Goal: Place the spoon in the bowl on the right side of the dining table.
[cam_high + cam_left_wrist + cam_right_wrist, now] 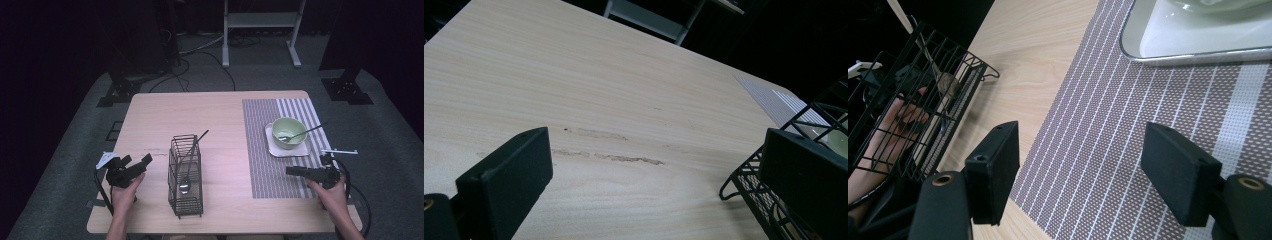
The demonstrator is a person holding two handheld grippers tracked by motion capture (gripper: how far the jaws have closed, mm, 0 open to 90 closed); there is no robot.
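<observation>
A black wire basket (185, 175) stands at the table's front centre with a metal spoon (192, 155) leaning inside it. A green bowl (289, 132) with a second spoon (306, 132) sits on a white square plate (276, 148) on the striped placemat (272, 172). My left gripper (136, 160) rests left of the basket, jaws wide open over bare wood (656, 150), and the basket's corner (749, 177) lies by its right jaw. My right gripper (291, 171) hovers over the placemat's front part, open and empty (1080, 145), with the plate's rim (1193, 52) ahead.
The wooden table (215, 107) has bare surface at the back and left. Through the basket (923, 90) in the right gripper view I see the other hand (888, 130). On the floor behind the table are a white frame (260, 30), cables and dark stands.
</observation>
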